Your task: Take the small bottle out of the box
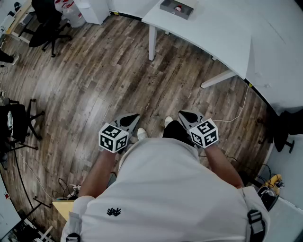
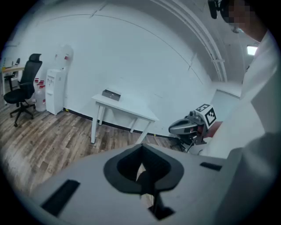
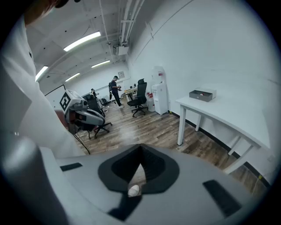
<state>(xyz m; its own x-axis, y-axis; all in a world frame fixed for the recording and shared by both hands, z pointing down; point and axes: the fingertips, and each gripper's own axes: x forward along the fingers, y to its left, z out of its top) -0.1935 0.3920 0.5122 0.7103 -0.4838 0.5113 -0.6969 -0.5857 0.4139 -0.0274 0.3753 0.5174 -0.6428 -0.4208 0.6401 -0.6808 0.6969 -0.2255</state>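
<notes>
A grey open box (image 1: 177,8) sits on the white table (image 1: 213,28) at the top of the head view, with something small and red in it. The box (image 2: 111,94) also shows far off in the left gripper view, and the box (image 3: 202,94) in the right gripper view. Both grippers are held close to the person's body over the wood floor, well short of the table. My left gripper (image 1: 134,116) is shut and empty, its jaws meeting at a point (image 2: 141,148). My right gripper (image 1: 182,114) looks shut and empty too, tips together (image 3: 140,148).
Black office chairs (image 1: 47,21) stand at the upper left, and another chair (image 1: 19,125) at the left edge. A water dispenser (image 2: 55,90) stands by the wall. A white cable (image 1: 239,111) runs across the floor near the table leg (image 1: 151,42). People stand far down the room (image 3: 115,90).
</notes>
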